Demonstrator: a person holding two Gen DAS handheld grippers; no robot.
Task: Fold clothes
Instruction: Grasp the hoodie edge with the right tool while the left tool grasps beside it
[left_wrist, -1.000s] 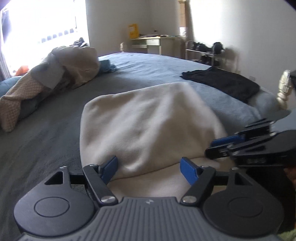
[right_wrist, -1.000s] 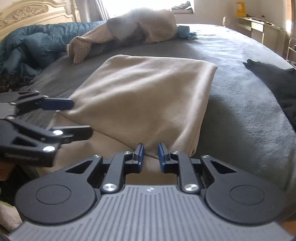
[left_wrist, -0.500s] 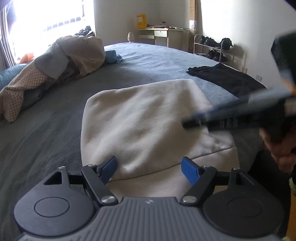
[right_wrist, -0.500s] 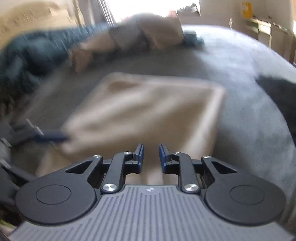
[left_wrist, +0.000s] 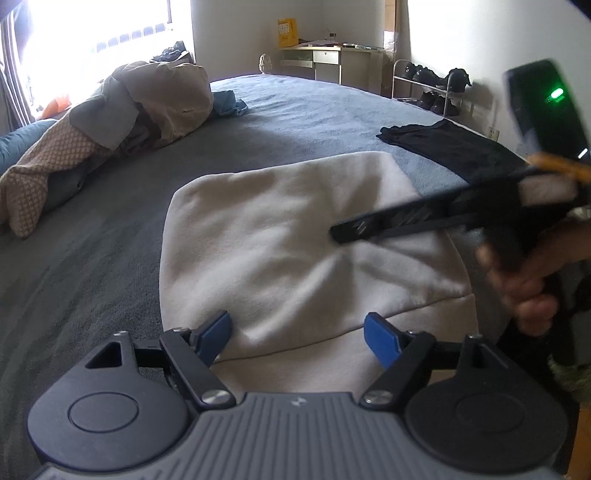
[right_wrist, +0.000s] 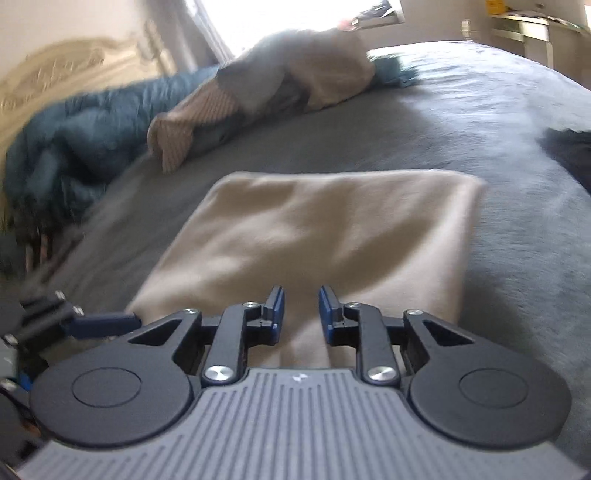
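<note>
Left view: the left gripper (left_wrist: 297, 334) is spread wide, nothing pinched, low over the folded cream garment (left_wrist: 295, 236) at centre on the grey bed (left_wrist: 92, 240). Clothes pile (left_wrist: 110, 122) upper left, desk (left_wrist: 325, 62) and shoe rack (left_wrist: 432, 88) upper right

Right view: the right gripper (right_wrist: 301, 308), jaws just opening, slightly parted and empty above the garment; headboard (right_wrist: 55, 81) upper left

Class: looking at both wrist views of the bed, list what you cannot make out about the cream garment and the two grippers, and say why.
- Cream garment: near edge hidden by left gripper, left view.
- Right gripper: contact with the garment unclear; motion blur, right view.
- Black garment: cut off by the frame edge, right view.
</note>
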